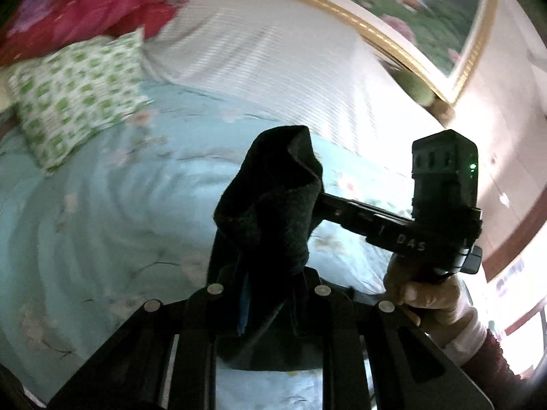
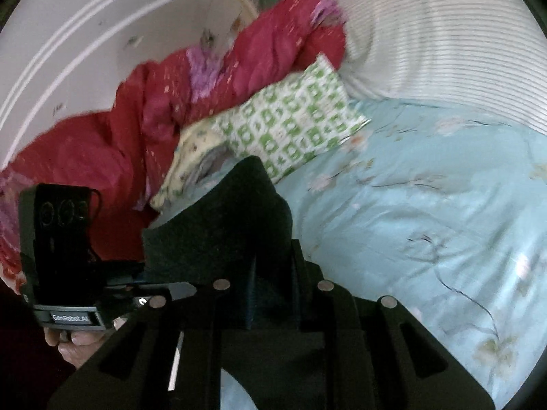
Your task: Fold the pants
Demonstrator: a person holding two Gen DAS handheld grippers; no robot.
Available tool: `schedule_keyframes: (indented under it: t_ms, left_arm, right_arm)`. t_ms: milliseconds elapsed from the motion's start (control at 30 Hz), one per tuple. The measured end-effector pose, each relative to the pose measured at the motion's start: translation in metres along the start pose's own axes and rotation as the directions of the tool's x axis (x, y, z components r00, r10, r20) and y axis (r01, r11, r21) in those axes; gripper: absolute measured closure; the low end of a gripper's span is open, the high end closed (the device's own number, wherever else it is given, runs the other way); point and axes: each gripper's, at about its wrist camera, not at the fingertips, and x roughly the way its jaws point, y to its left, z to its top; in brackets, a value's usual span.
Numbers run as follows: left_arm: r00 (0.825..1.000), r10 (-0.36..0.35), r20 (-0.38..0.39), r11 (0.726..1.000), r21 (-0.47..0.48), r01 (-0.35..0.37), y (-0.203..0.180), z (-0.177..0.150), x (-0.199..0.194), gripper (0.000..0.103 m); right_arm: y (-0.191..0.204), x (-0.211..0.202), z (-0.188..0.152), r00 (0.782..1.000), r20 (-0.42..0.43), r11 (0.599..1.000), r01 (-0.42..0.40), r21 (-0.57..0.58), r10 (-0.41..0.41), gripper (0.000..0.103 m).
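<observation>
The dark pants (image 1: pixel 270 205) are pinched in my left gripper (image 1: pixel 270 266) and stand up in a bunch above its jaws, lifted over the light blue floral bedspread (image 1: pixel 112 212). My right gripper (image 2: pixel 270 273) is shut on another part of the same dark pants (image 2: pixel 222 225), also held above the bed. The right gripper's body (image 1: pixel 444 198) shows at the right of the left wrist view, close beside the cloth. The left gripper's body (image 2: pixel 61 239) shows at the left of the right wrist view. The fingertips of both are hidden by the cloth.
A green-and-white patterned pillow (image 1: pixel 75 95) (image 2: pixel 294 119) lies at the head of the bed. A red quilt (image 1: pixel 95 7) (image 2: pixel 164 102) is heaped behind it. A white ribbed headboard cushion (image 1: pixel 273 61) and a gold-framed picture (image 1: pixel 427 10) are beyond.
</observation>
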Motion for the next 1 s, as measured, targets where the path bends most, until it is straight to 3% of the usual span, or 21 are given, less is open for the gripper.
schedule_keyframes:
  t_ms: [300,500,1000]
  left_arm:
    - [0.992,-0.08,-0.099,0.986,0.139,0.094,-0.081,-0.021,0.038,0.086]
    - [0.983,-0.082,-0.162,0.966,0.231,0.119,-0.123,-0.045,0.064,0.085]
    - [0.955,-0.104,-0.279,0.919,0.34,0.199,-0.173,-0.094,0.116,0.085]
  right_arm:
    - [-0.03,-0.074,-0.051,0.991,0.097,0.989,0.077,0.126,-0.09,0.085]
    - [-0.054,-0.108,-0.09,0.981,0.137,0.97,0.106,0.219,-0.138,0.085]
    - [-0.091,-0.147,-0.153,0.963,0.133,0.924,0.177,0.339,-0.233,0.085]
